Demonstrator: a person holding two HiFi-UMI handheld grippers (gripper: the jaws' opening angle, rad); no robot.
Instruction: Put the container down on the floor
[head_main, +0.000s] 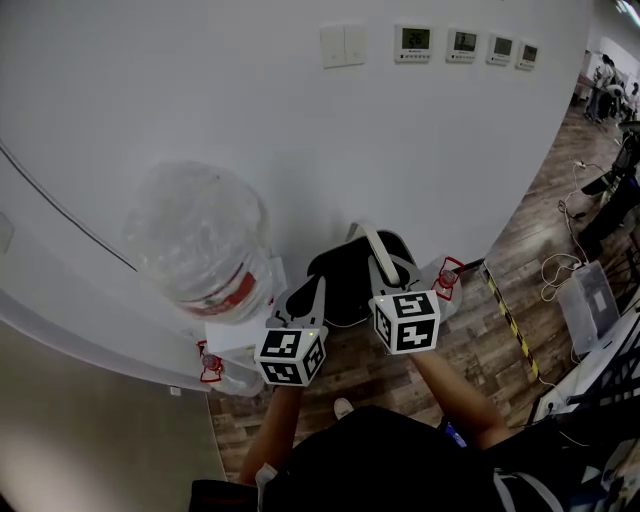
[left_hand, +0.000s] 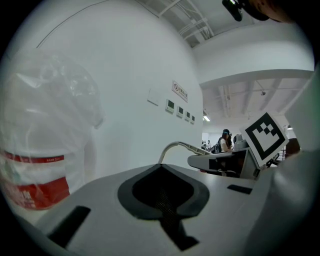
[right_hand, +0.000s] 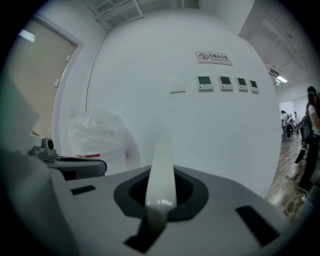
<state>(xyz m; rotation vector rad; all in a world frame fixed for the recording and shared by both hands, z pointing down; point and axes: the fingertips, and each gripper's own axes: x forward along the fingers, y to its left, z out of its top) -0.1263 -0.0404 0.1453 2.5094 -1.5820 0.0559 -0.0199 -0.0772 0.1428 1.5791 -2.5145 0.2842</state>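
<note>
Container (head_main: 345, 285) hangs dark above the wooden floor (head_main: 465, 345), close against the white wall (head_main: 300, 130). Its white handle (right_hand: 161, 170) is pinched in the right gripper (head_main: 385, 268), jaws clamped tight, so the weight dangles below. The left gripper (head_main: 312, 292) sits alongside, jaws together on nothing. A plastic-wrapped water bottle (head_main: 205, 245) crowds the left side, which looks like the thing to avoid.
</note>
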